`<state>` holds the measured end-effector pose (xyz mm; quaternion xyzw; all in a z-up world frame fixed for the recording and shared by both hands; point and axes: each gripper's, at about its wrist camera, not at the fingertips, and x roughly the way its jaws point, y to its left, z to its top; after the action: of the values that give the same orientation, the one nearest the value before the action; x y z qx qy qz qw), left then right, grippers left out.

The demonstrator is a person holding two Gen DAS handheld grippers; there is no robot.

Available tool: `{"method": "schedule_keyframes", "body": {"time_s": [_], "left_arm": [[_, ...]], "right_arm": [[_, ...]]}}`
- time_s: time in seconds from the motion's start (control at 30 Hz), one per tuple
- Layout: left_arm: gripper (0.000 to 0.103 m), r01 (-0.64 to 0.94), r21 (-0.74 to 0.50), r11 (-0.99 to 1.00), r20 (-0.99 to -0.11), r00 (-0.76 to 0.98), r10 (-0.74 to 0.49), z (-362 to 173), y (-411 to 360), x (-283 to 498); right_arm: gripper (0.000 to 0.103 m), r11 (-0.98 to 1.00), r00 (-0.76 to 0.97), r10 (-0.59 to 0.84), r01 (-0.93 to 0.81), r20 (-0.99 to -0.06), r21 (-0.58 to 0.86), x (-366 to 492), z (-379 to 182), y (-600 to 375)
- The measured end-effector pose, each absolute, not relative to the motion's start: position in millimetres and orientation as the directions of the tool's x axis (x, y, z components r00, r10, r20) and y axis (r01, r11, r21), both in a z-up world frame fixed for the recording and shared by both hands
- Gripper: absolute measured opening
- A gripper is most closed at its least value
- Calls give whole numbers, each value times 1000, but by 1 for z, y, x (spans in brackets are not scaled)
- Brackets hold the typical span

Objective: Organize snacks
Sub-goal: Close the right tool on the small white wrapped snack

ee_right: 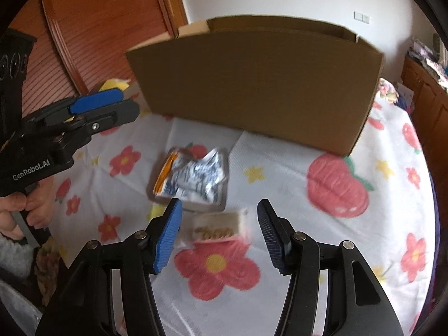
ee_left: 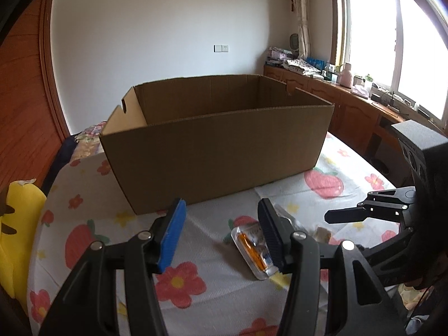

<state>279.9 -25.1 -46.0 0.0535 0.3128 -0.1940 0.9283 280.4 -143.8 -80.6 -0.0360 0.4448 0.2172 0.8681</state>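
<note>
An open brown cardboard box stands on the flowered bedsheet; it also shows in the right wrist view. A silver, blue and orange snack packet lies on the sheet in front of the box; in the left wrist view it lies beside my right finger. A small beige snack pack lies just beyond my right gripper's fingertips. My left gripper is open and empty above the sheet. My right gripper is open and empty, with the beige pack between its jaws.
A yellow plush toy lies at the left edge of the bed. A wooden wardrobe stands behind the box. A low wooden cabinet with clutter runs under the window at right.
</note>
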Motion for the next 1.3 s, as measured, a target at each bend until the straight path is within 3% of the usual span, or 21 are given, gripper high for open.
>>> {"method": "schedule_keyframes", "body": {"time_s": [0.67,0.77,0.87,1.3], "left_arm": [[54,412,-31,911,-652,683,-331,-70,-29,281],[54,410,-35,911,-656,679,-331,-72,-28,282],[54,411,-37,911,-663,672,-330,-76,-28,281],[54,539,-14,842,-703,594,-391,-77,-59,282]], "right_arm": [[68,898,519,269,-441,-811,16,275,-95,-128],[62,901,526,266,-433,-808,14,274,-95,-128],[47,902,531,277,-430,-801,27,272,-94,-130],[44,918,569,290,-393,-769,55,257,-78,-171]]}}
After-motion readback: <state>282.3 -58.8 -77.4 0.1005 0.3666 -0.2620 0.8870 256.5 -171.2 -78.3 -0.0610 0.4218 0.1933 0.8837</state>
